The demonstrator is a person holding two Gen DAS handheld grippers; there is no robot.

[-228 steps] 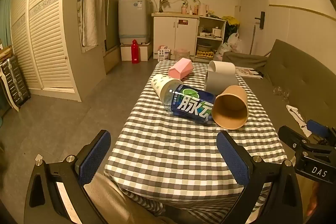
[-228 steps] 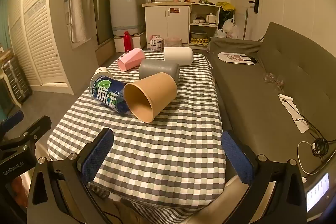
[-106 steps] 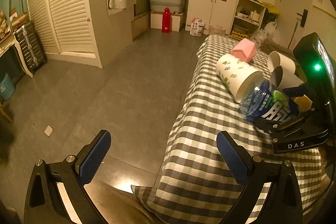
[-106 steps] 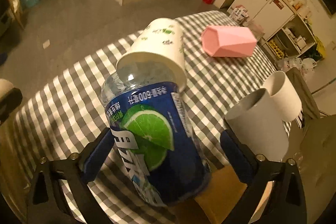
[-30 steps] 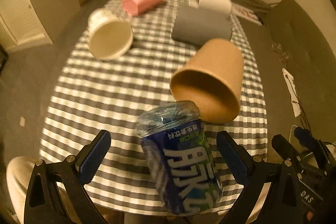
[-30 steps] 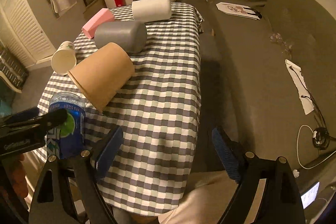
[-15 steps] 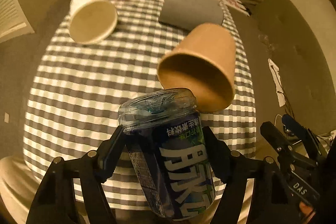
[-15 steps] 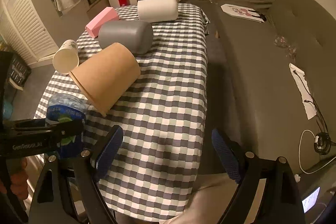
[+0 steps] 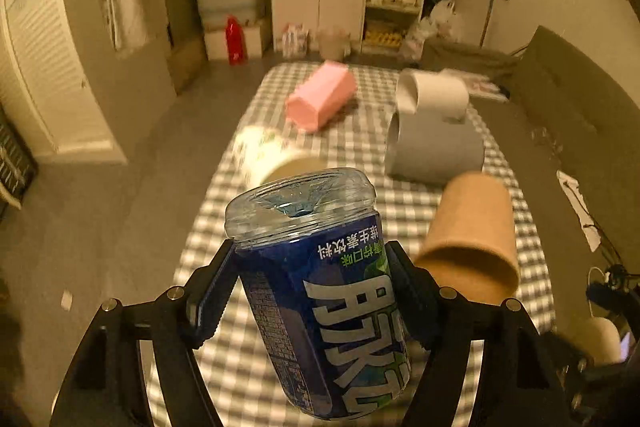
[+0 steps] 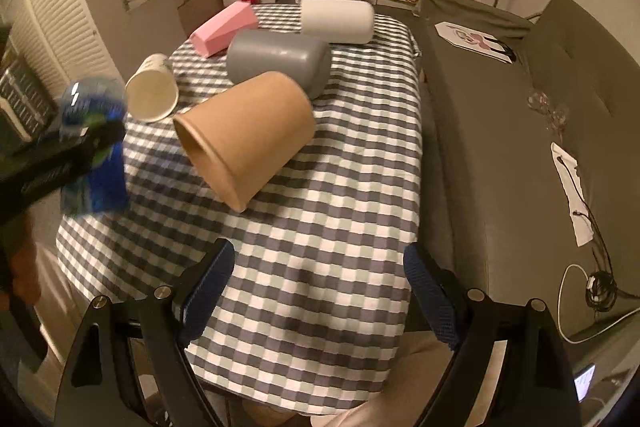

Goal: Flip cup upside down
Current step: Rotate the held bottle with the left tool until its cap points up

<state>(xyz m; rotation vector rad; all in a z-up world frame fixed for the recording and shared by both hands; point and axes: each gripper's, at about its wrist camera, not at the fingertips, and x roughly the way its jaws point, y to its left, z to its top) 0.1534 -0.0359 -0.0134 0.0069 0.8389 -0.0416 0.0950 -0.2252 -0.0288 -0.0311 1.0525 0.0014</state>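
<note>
My left gripper (image 9: pixel 312 291) is shut on a clear plastic cup with a blue and green label (image 9: pixel 324 291), cut from a drink bottle. Its closed bottom points up and away from me, above the near left part of the checked table (image 9: pixel 360 115). The same cup (image 10: pixel 94 143) shows blurred at the left of the right wrist view, held in the left gripper (image 10: pixel 80 147). My right gripper (image 10: pixel 316 291) is open and empty over the table's near edge (image 10: pixel 320 267).
Lying on their sides on the table are a brown paper cup (image 10: pixel 244 135), a white paper cup (image 10: pixel 154 95), a grey cup (image 10: pixel 280 61), a white cup (image 10: pixel 336 21) and a pink cup (image 10: pixel 224 29). A grey sofa (image 10: pixel 520 107) runs along the right.
My left gripper has closed on the labelled cup and lifted and tilted it, so the view now looks across the table. The right gripper has moved a little forward.
</note>
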